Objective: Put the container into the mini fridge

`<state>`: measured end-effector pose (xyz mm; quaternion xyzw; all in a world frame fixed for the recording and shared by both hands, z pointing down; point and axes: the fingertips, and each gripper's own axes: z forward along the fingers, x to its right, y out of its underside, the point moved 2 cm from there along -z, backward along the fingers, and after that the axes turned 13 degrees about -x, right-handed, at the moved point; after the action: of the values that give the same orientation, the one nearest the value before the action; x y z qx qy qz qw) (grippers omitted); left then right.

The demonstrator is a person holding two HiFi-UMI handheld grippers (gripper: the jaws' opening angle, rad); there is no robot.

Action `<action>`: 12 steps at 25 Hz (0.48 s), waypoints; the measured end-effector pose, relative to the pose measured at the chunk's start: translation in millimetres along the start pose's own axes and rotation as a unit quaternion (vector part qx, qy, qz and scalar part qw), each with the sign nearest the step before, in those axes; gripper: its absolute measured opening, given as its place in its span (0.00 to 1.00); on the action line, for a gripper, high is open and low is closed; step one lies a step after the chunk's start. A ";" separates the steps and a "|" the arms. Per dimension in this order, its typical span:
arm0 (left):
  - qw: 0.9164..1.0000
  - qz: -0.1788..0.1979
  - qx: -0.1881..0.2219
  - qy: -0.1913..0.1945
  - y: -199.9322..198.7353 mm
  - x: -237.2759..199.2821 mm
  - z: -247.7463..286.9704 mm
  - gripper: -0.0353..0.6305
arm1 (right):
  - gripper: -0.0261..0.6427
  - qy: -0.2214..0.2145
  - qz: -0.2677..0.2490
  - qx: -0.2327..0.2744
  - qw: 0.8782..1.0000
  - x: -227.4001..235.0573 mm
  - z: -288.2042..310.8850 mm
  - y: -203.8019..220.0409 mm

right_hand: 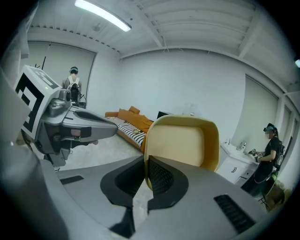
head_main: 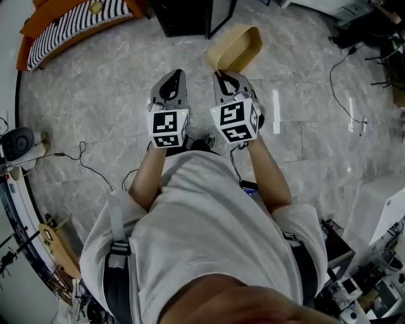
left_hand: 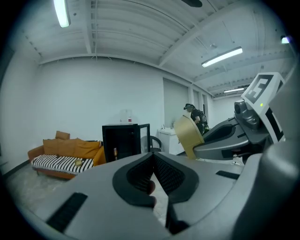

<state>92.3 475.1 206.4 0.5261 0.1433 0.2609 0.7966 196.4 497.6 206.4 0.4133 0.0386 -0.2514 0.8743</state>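
A tan, tub-like container [head_main: 235, 47] hangs tilted over the grey floor, with my right gripper [head_main: 223, 76] shut on its rim. In the right gripper view the pads [right_hand: 154, 176] pinch the container's [right_hand: 180, 140] left wall edge. Beside it my left gripper [head_main: 169, 77] is shut with nothing held; in its own view the jaws [left_hand: 152, 157] meet at the tip. The black mini fridge [head_main: 186, 16] stands ahead by the far wall, its door [left_hand: 144, 136] swung open. From the left gripper view, the container [left_hand: 187, 136] shows to the right of the fridge [left_hand: 121, 140].
An orange sofa [head_main: 69, 25] with a striped cushion stands left of the fridge. Cables [head_main: 82, 158] trail over the floor near my feet. A white cabinet [left_hand: 166, 138] is right of the fridge. Other persons stand at the room's sides [right_hand: 269, 150], [right_hand: 72, 84].
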 end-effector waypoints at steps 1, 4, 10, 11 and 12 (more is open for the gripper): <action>1.000 -0.002 -0.005 -0.003 2.8 -2.6 0.5 0.07 | 0.10 -0.002 -0.004 -0.002 1.000 -1.4 2.8 -0.4; 1.000 -0.009 -0.013 -0.006 5.5 -11.5 4.3 0.07 | 0.10 -0.010 -0.011 -0.005 1.000 -3.5 11.2 -5.8; 1.000 -0.022 -0.014 -0.003 2.0 -44.5 33.4 0.07 | 0.10 -0.016 -0.036 -0.011 0.999 -4.0 43.5 -35.1; 1.000 -0.025 -0.014 0.000 0.5 -49.7 41.4 0.07 | 0.10 -0.016 -0.038 -0.013 0.999 -1.3 50.8 -39.9; 1.000 -0.027 -0.013 0.002 -1.3 -55.3 50.0 0.07 | 0.10 -0.017 -0.040 -0.015 0.999 1.8 58.5 -45.0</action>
<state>72.2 405.2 223.0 0.5113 0.1561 0.2425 0.8096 168.6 429.5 212.7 0.3941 0.0443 -0.2920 0.8704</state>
